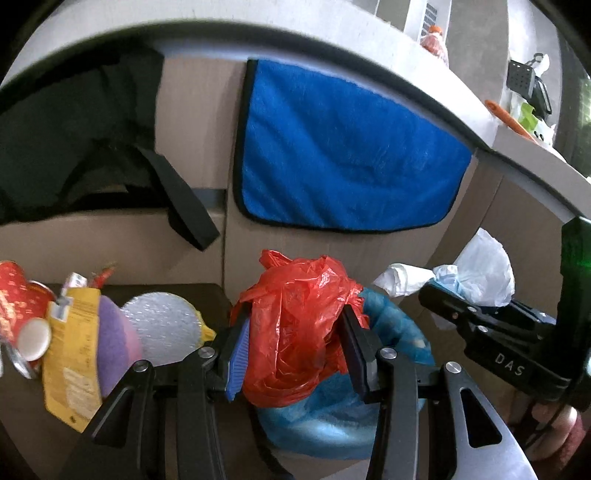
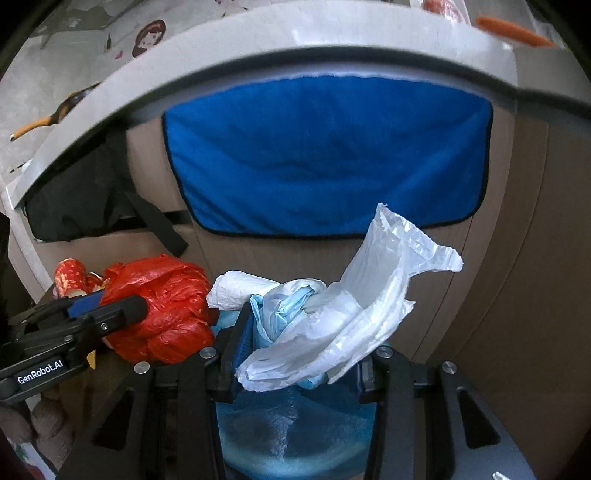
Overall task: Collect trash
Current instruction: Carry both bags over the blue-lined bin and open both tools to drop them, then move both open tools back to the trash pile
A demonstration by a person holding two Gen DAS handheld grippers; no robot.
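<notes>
Left gripper: jaws part-spread and clamped on a crumpled red plastic bag, the blue ribbed pad on one side and the dark pad on the other both pressing into the plastic. The bag hangs directly above the blue-lined bin, whose liner shows at 6 o'clock beneath the bag.

Right gripper: jaws part-spread around a bundle of white plastic bag with pale blue film bunched inside it. The left pad bears on the bundle; the right pad is covered by the plastic, so contact there appears likely but cannot be confirmed. The same bin's liner lies at 6 o'clock below.

Surroundings, left wrist view: at 9 o'clock, a dark surface carrying a yellow packet, a purple item, a silver disc and a red patterned container. At 12 o'clock, a blue cloth hangs over the countertop edge against the cabinet front. At 10 o'clock, dark fabric with a strap. At 2 o'clock on the counter, an orange-handled utensil
</notes>
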